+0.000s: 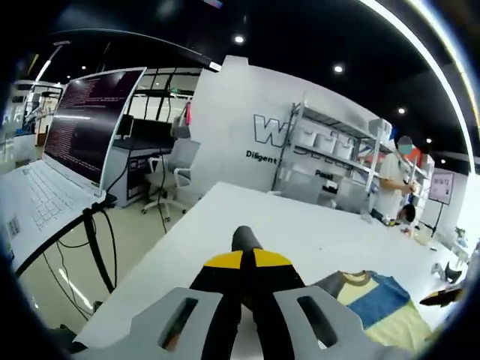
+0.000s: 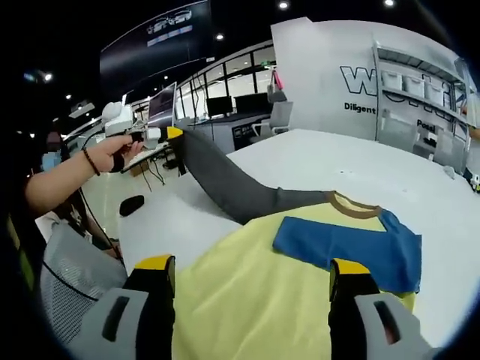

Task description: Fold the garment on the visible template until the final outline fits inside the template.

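In right gripper view, left claw (image 2: 174, 133) (sleeve (image 2: 225, 180) clamped).

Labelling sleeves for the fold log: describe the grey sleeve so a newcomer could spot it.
Start at the white table, where a yellow shirt lies spread. The grey sleeve rises off the shirt's collar end toward the left gripper, shut on its cuff. The other sleeve, the blue sleeve, lies folded flat across the shirt.

- Garment (image 2: 247, 300): yellow body, blue panel, brown collar; lies flat on white bench (image 2: 360, 172).
- Grey sleeve (image 2: 225, 184): lifted, stretched taut away from body.
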